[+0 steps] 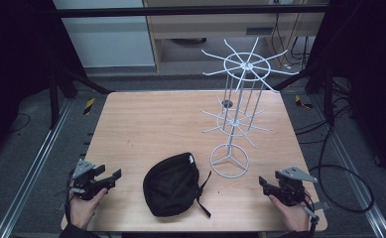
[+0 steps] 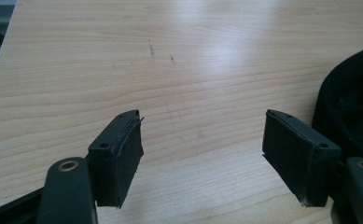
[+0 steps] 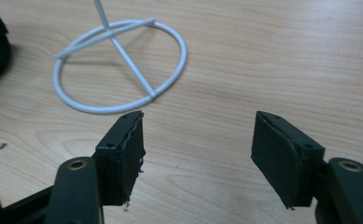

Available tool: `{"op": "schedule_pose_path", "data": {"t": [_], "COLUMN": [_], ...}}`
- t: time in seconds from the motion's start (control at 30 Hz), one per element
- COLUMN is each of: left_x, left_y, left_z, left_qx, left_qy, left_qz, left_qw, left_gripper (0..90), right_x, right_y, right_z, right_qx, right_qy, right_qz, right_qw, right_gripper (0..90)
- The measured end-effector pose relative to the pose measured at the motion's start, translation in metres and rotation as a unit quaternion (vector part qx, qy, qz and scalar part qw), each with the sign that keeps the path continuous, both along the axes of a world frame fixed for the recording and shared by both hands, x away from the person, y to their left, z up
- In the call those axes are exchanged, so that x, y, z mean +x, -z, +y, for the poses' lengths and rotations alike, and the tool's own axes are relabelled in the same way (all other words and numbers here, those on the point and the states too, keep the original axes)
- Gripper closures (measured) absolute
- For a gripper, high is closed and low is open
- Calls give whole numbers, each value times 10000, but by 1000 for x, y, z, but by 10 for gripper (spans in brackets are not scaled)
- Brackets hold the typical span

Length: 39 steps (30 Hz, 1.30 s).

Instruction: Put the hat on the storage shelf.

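A square light-wood table (image 1: 151, 124) bears faint dark scuffs at its middle and a small dark round spot (image 1: 226, 103) toward 1 o'clock. On the grey floor, silver metal rails (image 1: 32, 168) run past at 9 and 3 o'clock, and yellow-and-black striped markers (image 1: 89, 105) lie at 10 and 2. Black cables (image 1: 344, 173) loop at 4 o'clock, and a pale wooden cabinet (image 1: 220, 25) stands at 12

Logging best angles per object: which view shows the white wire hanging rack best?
The high view: the white wire hanging rack stands whole, ring base to both spoked tiers. The right gripper view gives its ring base close up; the left gripper view looks at wooden table.
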<state>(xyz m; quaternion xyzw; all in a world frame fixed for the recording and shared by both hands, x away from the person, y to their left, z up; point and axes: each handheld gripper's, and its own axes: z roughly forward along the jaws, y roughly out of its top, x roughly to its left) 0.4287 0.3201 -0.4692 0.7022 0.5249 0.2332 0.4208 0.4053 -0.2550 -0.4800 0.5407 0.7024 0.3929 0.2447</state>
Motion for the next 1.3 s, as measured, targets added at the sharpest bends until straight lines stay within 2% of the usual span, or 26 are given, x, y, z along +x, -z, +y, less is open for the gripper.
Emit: {"op": "schedule_pose_path", "data": {"t": [0.3, 0.33, 0.43, 0.5, 0.63, 0.67, 0.77, 0.8, 0.9, 1.0, 1.13, 1.3], "left_x": [-13, -16, -18, -19, -20, -21, -22, -23, -23, -24, -25, -26], "left_y": [-8, -9, -10, -11, -11, -12, -13, -14, -13, -13, -12, -12], "left_z": [-21, -24, -27, -31, -33, -36, -38, -41, -44, -50, -56, -61], "left_qx": [19, -4, -5, -21, -20, 30, 41, 54, 49, 100, 92, 137], "left_qy": [290, 372, 413, 448, 462, 481, 512, 549, 618, 710, 716, 780], "left_qz": [-65, -71, -44, -3, 13, -42, -70, -84, -57, 11, 86, 164], "left_qw": [9996, 9993, 9991, 9990, 9989, 9988, 9987, 9984, 9981, 9974, 9974, 9967], "left_gripper": [317, 327, 346, 357, 369, 369, 371, 372, 374, 379, 393, 409], "right_x": [-7, -7, -8, -10, -11, -12, -14, -14, -14, -11, -7, -4], "right_y": [-8, -9, -11, -14, -16, -18, -20, -24, -26, -28, -30, -32], "right_z": [10, 14, 19, 27, 42, 46, 54, 62, 69, 85, 100, 123], "right_qx": [87, 48, -5, 174, 129, 152, 185, 215, 194, 145, 220, 223], "right_qy": [-50, -119, -220, -430, -666, -717, -755, -847, -952, -1177, -1311, -1565], "right_qz": [-173, -215, -237, -257, -287, -296, -319, -349, -387, -378, -318, -303], "right_qw": [9998, 9997, 9995, 9986, 9973, 9969, 9965, 9956, 9945, 9922, 9906, 9870], "right_gripper": [404, 410, 422, 452, 461, 459, 444, 438, 440, 455, 475, 482]}}
